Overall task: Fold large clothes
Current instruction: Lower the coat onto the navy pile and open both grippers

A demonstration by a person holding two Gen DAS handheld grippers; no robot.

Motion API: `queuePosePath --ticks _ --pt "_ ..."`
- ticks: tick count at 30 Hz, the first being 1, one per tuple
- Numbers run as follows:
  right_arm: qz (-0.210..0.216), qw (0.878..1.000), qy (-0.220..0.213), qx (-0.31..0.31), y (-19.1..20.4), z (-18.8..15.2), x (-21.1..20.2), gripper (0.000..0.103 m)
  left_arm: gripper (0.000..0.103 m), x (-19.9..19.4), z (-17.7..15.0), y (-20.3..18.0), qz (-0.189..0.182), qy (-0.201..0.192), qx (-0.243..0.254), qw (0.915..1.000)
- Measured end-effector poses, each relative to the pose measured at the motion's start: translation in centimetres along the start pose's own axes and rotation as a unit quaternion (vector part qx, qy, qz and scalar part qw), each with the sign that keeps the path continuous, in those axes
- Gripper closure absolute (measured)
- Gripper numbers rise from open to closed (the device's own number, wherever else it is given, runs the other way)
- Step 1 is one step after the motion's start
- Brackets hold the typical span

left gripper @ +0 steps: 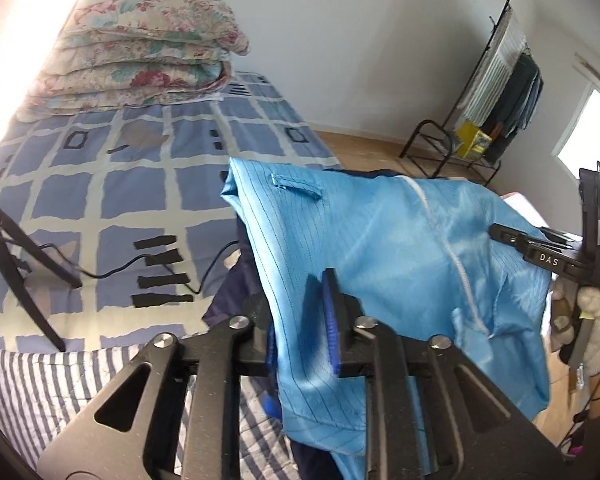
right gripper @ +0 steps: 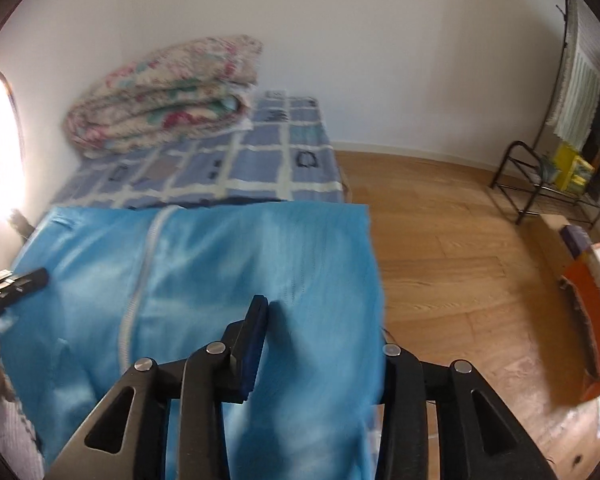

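Nearest the left wrist camera, the left gripper has its jaws closed on a fold of the light-blue zip-front garment; the blue pad of one finger lies on top of the cloth and the fabric drapes down over the gripper frame toward 6 o'clock. In the right wrist view the right gripper likewise pinches the same garment: one dark blue pad shows, while the other finger is hidden under the cloth, so the grip looks closed on the fabric, though blur makes this less certain. The garment hangs raised between the two grippers, above the bed's near edge. Its white zipper runs down the front, and a small flap pocket sits near the top fold at 11 o'clock. A darker navy layer shows beneath it.

At 3 o'clock in the left view, the other gripper's black finger touches the cloth, held by a hand in a pale glove.

Further off, the bed's blue checked sheet carries black tape strips, a cable and a tripod leg at 9 o'clock. A folded floral quilt lies at the far end, at 11 o'clock. At 2 o'clock a clothes rack stands on the wooden floor.
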State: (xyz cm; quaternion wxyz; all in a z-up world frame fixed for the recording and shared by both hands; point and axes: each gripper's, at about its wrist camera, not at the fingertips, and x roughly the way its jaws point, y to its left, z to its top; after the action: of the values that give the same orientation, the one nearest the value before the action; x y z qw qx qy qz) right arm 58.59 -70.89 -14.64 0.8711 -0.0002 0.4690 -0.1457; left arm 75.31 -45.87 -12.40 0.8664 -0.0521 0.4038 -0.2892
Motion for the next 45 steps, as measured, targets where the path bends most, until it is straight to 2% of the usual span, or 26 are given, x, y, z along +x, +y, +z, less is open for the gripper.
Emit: queuePosePath --ticks 2,4,8,15,19,24,27,31,35,41,45 --pt "-0.028 0.999 0.016 -0.003 -0.7 -0.7 0.2 0.067 0.072 0.0 -0.5 0.0 0.009 0.003 0.001 1.0000" --pt "-0.039 0.999 0.026 0.005 -1.6 -1.5 0.4 0.067 0.061 -0.2 -0.8 0.1 0.020 0.003 -0.003 0.9998" --pt "-0.063 0.997 0.040 0.006 -2.8 -3.2 0.6 0.066 0.056 -1.3 -1.7 0.1 0.018 0.001 -0.009 0.9998" --pt "-0.065 0.996 0.043 0.044 -5.0 -6.3 -1.2 0.066 0.056 -2.5 -4.1 -0.5 0.041 0.008 0.015 0.9990" --pt "-0.079 0.995 0.049 0.047 -5.6 -8.0 -2.8 0.066 0.056 -4.1 -5.4 -0.5 0.048 0.003 0.007 0.9988" --pt "-0.066 0.995 0.022 0.075 -5.8 -9.5 -6.6 0.066 0.056 -7.7 -6.4 -1.3 0.049 -0.008 0.010 0.9987" --pt "-0.066 0.995 0.016 0.069 -4.8 -10.0 -8.9 0.066 0.056 -10.6 -7.2 -2.6 0.046 -0.018 0.015 0.9986" --pt "-0.059 0.997 -0.010 0.056 -2.6 -10.6 -13.7 0.066 0.056 -15.2 -8.5 -4.9 0.050 -0.036 0.036 0.9975" --pt "-0.047 0.997 -0.046 0.048 -0.1 -11.3 -20.9 0.066 0.056 -21.1 -10.4 -7.6 0.052 -0.054 0.057 0.9955" --pt "-0.025 0.995 -0.085 0.040 3.2 -12.3 -31.9 0.066 0.056 -32.2 -14.0 -11.5 0.031 -0.086 0.057 0.9941" --pt "-0.001 0.993 -0.111 0.031 5.6 -14.1 -38.5 0.063 0.056 -38.7 -16.5 -13.7 0.026 -0.113 0.072 0.9907"
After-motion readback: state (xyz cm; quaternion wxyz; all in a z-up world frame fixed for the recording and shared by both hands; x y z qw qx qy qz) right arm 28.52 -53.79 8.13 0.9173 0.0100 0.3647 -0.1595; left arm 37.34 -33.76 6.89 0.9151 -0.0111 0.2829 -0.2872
